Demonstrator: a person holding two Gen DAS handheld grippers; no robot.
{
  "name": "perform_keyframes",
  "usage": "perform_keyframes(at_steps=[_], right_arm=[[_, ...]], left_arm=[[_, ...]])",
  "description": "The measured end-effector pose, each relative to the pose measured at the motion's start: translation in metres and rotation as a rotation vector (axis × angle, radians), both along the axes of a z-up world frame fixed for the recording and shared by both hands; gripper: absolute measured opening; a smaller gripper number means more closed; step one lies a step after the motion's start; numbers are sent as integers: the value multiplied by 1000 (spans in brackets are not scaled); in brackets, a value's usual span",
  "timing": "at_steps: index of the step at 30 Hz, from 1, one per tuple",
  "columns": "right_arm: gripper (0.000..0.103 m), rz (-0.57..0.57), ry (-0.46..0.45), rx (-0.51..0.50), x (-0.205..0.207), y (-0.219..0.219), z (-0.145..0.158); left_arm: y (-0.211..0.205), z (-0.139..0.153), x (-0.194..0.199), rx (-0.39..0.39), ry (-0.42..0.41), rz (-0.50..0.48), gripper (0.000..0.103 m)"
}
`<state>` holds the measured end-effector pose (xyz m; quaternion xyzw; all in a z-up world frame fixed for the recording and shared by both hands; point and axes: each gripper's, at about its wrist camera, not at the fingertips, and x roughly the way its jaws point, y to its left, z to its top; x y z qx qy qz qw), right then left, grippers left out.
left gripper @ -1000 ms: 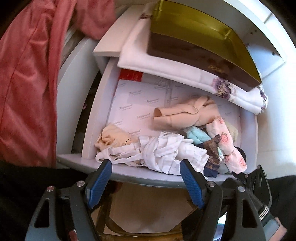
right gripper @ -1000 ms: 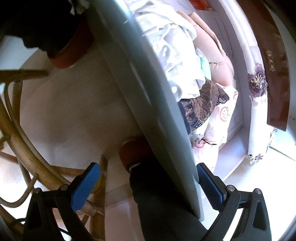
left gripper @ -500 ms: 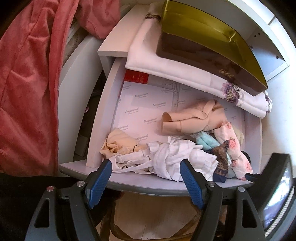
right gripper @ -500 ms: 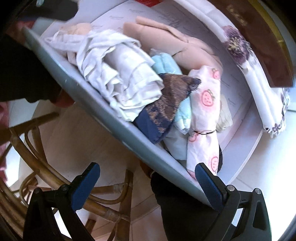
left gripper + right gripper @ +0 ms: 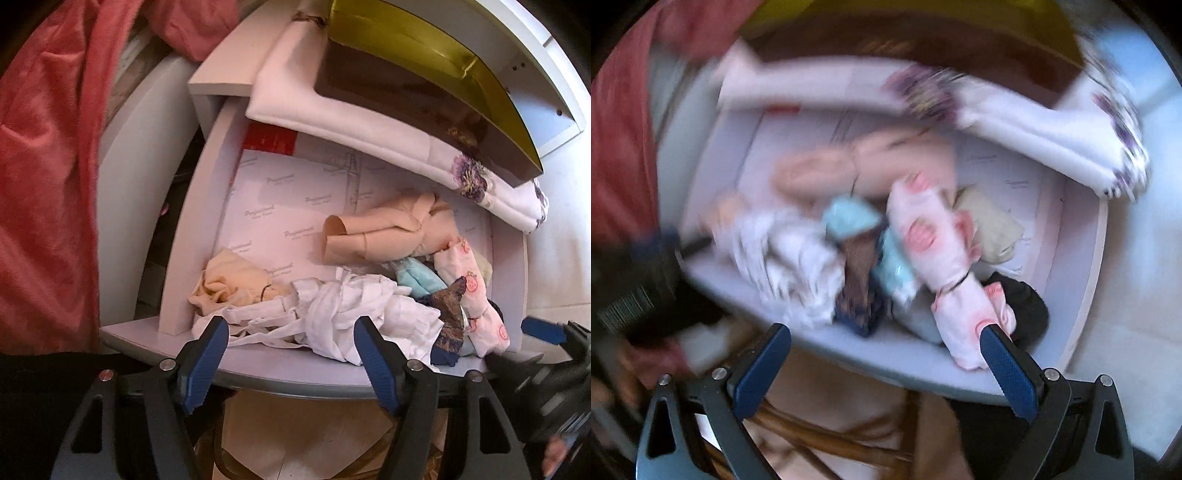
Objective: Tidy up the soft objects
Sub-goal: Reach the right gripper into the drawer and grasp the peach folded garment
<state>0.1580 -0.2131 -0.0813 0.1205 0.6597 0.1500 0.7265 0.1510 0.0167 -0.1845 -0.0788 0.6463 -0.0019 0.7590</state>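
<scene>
Both tools, left (image 5: 290, 334) and right (image 5: 886, 345), hang spread and empty before the drawer (image 5: 295, 363). The clothes (image 5: 354, 314) lie just ahead; pinch one bundle alone, not its tangled neighbours.

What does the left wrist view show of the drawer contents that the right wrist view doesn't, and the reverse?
Only the left wrist view shows the cream bundle at the drawer's left front and the printed liner paper, sharply. Only the right wrist view, though blurred, shows the black item and the pale yellowish cloth beyond the strawberry-print roll clearly. Both show the open drawer, white garment, beige roll and light blue piece. Both grippers are open.
</scene>
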Motion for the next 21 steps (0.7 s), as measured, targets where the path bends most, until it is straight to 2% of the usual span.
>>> perform_keyframes(at_steps=[2,3,7,10,17,21], right_arm=[[97,-93,5,101,7,-13,2],[88,-130,-2,147,11,-14,5],[71,-209,6,255,29,-6,7],[65,-294,37,326,46,8,0],[65,-426,111,345,70,29,-34],[81,-505,132,319,73,34,-51]], left_arm=[[1,-4,0,-5,18,15,72],[3,-6,1,-11,24,26,71],[4,-8,1,0,33,35,68],[5,-12,1,10,49,35,68],[10,-15,2,21,46,61,66],[9,-18,4,45,45,60,66]])
